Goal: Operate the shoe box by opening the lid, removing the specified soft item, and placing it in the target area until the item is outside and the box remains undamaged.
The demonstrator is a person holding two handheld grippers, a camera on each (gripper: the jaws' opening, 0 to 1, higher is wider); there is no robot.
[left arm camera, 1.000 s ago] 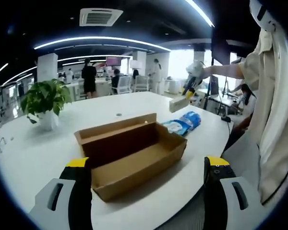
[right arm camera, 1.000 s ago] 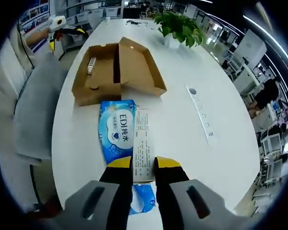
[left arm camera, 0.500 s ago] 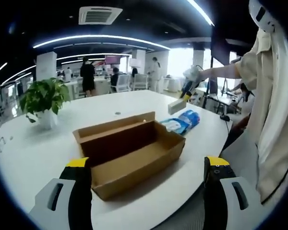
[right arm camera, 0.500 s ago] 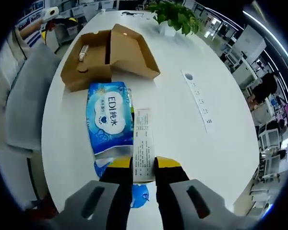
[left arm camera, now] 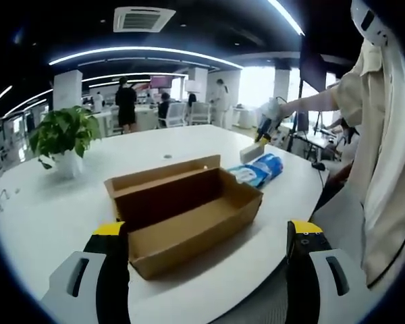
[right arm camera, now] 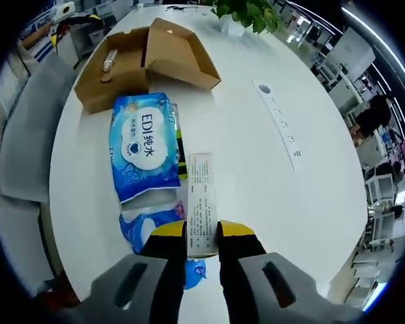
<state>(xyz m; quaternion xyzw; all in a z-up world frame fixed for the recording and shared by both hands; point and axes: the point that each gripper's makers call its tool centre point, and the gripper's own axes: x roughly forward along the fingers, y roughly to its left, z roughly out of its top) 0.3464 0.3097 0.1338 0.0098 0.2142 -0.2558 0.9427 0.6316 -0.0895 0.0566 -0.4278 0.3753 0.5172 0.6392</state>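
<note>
On the white tabletop the open box lies at 11 o'clock in the right gripper view, lid folded back, a small tube inside. Compared with a second ago, the blue wipes pack has slid nearer the camera and the box has drawn toward the upper edge; a second blue pack now shows beneath it. The right gripper has its fingers closed on a slim white carton. In the left gripper view the box sits at centre, little changed; the left gripper holds its fingers wide apart, empty. A potted plant stands at 10 o'clock, people beyond it.
</note>
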